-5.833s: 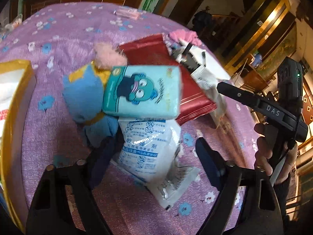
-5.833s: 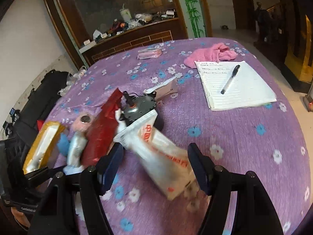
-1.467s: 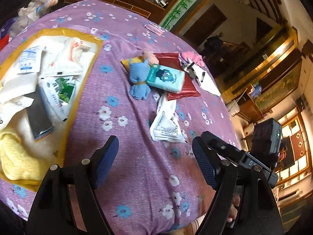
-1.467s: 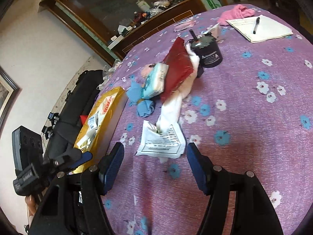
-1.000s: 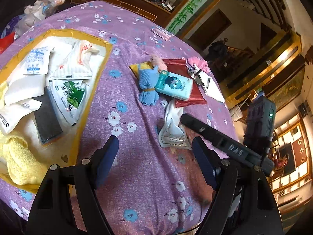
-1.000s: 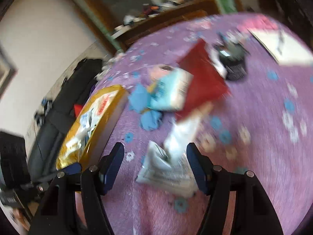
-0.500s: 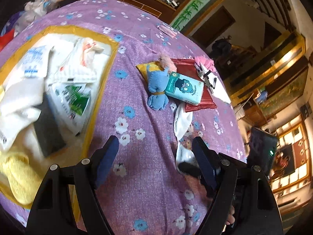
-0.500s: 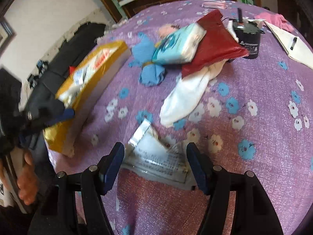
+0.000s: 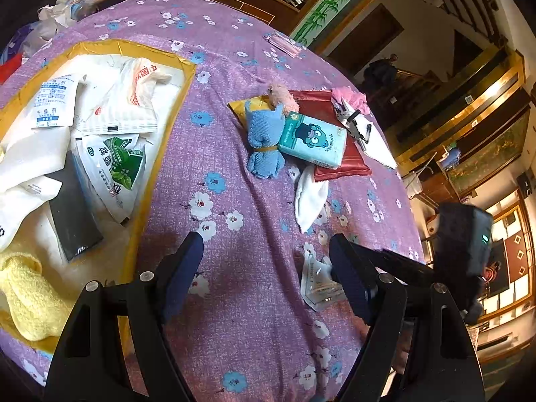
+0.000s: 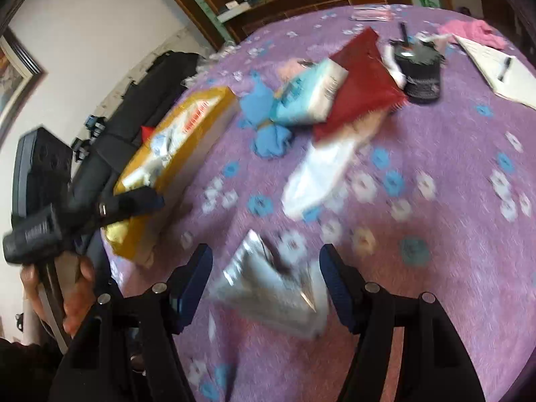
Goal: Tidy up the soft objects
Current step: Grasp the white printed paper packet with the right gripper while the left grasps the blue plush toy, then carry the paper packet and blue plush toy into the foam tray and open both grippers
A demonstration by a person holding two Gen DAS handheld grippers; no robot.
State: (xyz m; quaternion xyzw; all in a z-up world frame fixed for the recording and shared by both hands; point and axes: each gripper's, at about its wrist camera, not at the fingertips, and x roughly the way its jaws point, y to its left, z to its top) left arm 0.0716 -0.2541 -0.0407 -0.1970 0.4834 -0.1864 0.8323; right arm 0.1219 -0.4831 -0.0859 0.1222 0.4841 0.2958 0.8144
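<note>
A crumpled clear plastic packet (image 10: 268,284) lies on the purple flowered cloth, between the jaws of my right gripper (image 10: 264,268), which is open; blur hides whether the pads touch it. The left wrist view shows the same packet (image 9: 318,284) under the right gripper's finger (image 9: 402,264). My left gripper (image 9: 264,268) is open over bare cloth with nothing in it. Further back lies a pile: a blue towel (image 9: 263,130), a teal tissue pack (image 9: 311,140), a red packet (image 9: 348,167) and a white sock (image 9: 310,201).
A yellow-rimmed box (image 9: 187,67) at the left holds several packets and a yellow towel (image 9: 23,288). Beyond the pile stand a black cup (image 10: 422,77), a notebook with a pen (image 10: 502,70) and a pink cloth (image 10: 475,30). A hand (image 10: 77,284) holds the left gripper.
The right gripper has come down closer to the clear packet, which now looms larger between its jaws. The left gripper has barely shifted. Both stay open.
</note>
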